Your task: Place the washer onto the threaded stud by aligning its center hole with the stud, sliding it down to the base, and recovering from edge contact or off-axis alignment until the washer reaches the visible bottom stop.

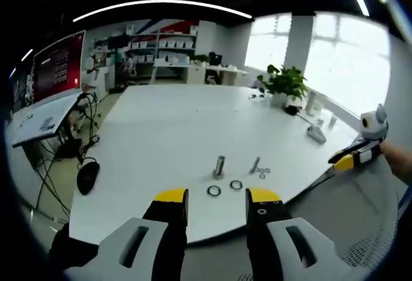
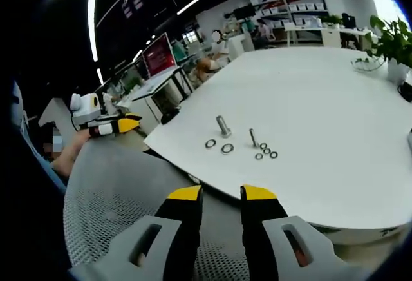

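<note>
Near the white table's (image 1: 167, 126) front edge, a thick threaded stud (image 1: 219, 165) stands upright, with a thinner stud (image 1: 255, 164) beside it. Two larger washers (image 1: 214, 191) (image 1: 236, 184) lie flat in front of them, and small washers (image 1: 262, 173) lie by the thin stud. My left gripper (image 1: 217, 197) is open and empty, short of the table edge. The right gripper (image 1: 353, 158) shows at the right, off the table. In the right gripper view the thick stud (image 2: 223, 125), thin stud (image 2: 253, 137) and washers (image 2: 227, 148) lie ahead of my open, empty right gripper (image 2: 222, 194). The left gripper (image 2: 116, 125) is at the left.
A potted plant (image 1: 283, 81) and small items (image 1: 315, 133) stand at the table's far right. A large screen (image 1: 58, 68) and a desk with cables are to the left. A grey mesh chair seat (image 2: 122, 191) lies under the right gripper. Shelves line the back wall.
</note>
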`<state>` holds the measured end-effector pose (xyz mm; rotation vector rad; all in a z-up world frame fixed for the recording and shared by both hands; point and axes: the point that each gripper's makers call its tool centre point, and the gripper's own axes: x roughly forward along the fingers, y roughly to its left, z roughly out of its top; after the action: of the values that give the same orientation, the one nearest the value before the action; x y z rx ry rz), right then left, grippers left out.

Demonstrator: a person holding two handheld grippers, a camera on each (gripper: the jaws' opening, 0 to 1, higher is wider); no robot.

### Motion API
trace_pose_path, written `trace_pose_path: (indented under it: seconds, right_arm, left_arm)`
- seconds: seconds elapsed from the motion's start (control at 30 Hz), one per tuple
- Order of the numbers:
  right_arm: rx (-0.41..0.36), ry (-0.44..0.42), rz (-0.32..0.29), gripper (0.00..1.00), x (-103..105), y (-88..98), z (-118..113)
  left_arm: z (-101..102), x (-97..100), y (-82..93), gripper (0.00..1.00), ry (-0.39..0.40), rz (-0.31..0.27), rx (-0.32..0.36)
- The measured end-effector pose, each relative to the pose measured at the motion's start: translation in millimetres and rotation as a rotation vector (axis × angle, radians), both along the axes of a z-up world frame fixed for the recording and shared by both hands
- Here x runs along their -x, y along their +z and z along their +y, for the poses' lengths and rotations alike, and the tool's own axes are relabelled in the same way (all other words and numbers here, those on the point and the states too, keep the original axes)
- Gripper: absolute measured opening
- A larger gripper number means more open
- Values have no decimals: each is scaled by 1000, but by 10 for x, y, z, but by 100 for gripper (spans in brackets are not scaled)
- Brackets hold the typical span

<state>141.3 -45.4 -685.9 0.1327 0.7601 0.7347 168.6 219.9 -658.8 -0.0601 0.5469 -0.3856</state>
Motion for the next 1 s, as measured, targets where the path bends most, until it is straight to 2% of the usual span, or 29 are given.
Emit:
trace_pose_path:
  seconds: [0.1, 0.33, 0.57, 0.63, 0.77, 1.0]
  right_arm:
    - [-2, 5, 0, 25, 5, 3, 7]
    - [7, 29, 19, 25, 31, -21, 24]
    - [-10, 11, -1, 25, -3, 9, 9]
    - [-9, 10, -1, 25, -3, 7, 6]
    - [-13, 16, -3, 25, -5, 13, 14]
    - [-16, 12, -9, 27, -29, 17, -3]
  left_arm:
    - [0, -8, 28, 33, 5, -17, 6]
    - [35, -11, 12, 32, 32, -6, 13]
    - [35, -7, 12, 32, 39, -6, 19]
    - [41, 3, -15, 32, 41, 13, 16]
    - [50, -10, -5, 32, 48, 5, 18]
    - [71, -8, -51, 31, 53, 32, 10]
